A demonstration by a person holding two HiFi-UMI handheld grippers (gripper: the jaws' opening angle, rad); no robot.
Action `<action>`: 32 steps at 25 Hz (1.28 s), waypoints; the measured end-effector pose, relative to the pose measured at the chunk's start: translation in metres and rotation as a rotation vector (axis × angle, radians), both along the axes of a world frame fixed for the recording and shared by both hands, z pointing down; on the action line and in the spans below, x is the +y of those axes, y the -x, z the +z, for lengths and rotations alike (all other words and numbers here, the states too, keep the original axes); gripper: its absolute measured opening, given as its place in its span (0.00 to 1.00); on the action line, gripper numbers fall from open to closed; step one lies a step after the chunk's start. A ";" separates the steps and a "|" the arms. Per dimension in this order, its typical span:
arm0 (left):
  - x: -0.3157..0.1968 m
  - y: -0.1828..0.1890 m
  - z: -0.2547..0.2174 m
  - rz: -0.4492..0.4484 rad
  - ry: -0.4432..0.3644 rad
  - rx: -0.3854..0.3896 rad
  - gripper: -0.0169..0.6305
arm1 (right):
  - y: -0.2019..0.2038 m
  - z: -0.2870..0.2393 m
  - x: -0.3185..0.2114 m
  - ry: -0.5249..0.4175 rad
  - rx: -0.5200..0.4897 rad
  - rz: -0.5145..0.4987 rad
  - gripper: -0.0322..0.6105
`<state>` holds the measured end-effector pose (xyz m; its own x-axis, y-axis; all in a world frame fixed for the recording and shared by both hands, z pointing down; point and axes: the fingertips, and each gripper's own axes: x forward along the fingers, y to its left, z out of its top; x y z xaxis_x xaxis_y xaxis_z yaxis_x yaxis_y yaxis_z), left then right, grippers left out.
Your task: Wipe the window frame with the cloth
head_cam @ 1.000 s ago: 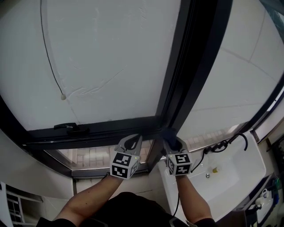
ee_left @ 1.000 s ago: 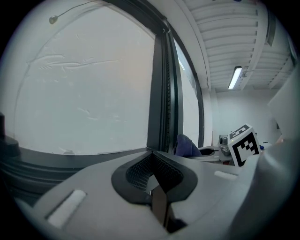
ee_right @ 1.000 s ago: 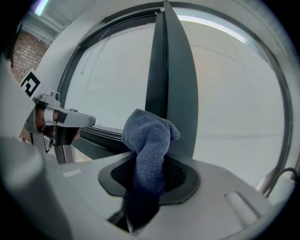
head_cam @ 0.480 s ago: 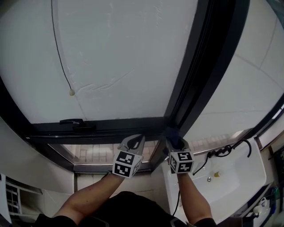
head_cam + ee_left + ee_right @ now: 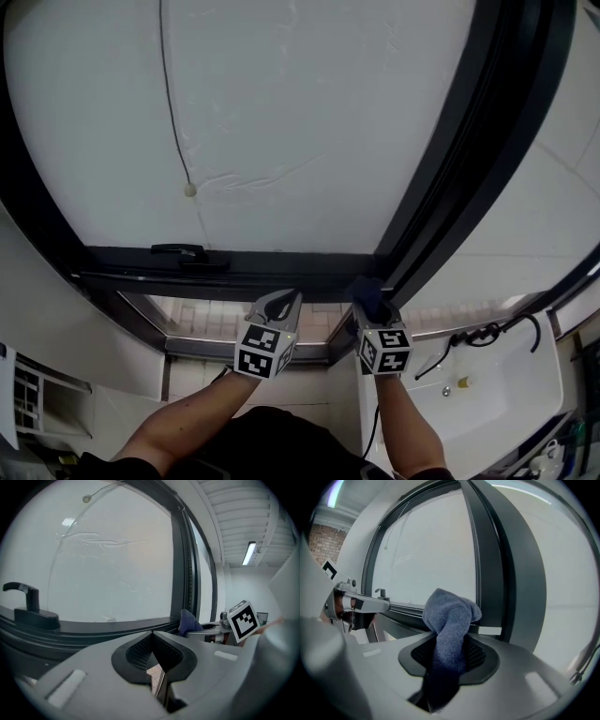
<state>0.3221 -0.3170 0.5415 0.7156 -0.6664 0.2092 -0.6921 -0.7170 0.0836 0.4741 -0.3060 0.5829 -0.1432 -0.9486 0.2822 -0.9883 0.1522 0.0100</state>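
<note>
A dark window frame [image 5: 281, 264] runs along the bottom of a frosted pane, with an upright post [image 5: 459, 159] at the right. My right gripper [image 5: 368, 296] is shut on a blue cloth [image 5: 450, 625], whose bunched end sits at the corner where the bottom rail meets the post. The same cloth [image 5: 188, 621] shows in the left gripper view, against the rail [image 5: 112, 625]. My left gripper [image 5: 283, 300] hangs just below the bottom rail, left of the right one, shut with nothing between its jaws.
A black window handle [image 5: 183, 251] sits on the bottom rail at the left. A thin cord with a bead [image 5: 190, 189] hangs down the pane. A white sink [image 5: 478, 394] with a hose lies below right. A brick ledge [image 5: 211, 323] shows under the frame.
The view has tilted upward, so the frame and both grippers sit lower in it. Both grippers have kept their place at the bottom rail's corner, the cloth still held.
</note>
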 end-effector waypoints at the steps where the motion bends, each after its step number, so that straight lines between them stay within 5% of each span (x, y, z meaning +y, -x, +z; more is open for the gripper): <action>1: -0.001 0.006 0.000 -0.008 0.002 0.000 0.02 | 0.003 0.000 -0.001 0.002 -0.003 0.000 0.25; 32: -0.003 0.178 0.009 -0.200 0.050 0.028 0.02 | 0.169 0.000 -0.021 0.094 -0.055 -0.171 0.25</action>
<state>0.1437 -0.3201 0.5505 0.5760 -0.7853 0.2271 -0.8172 -0.5598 0.1370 0.3049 -0.3272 0.5824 -0.3172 -0.8793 0.3553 -0.9468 0.3151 -0.0654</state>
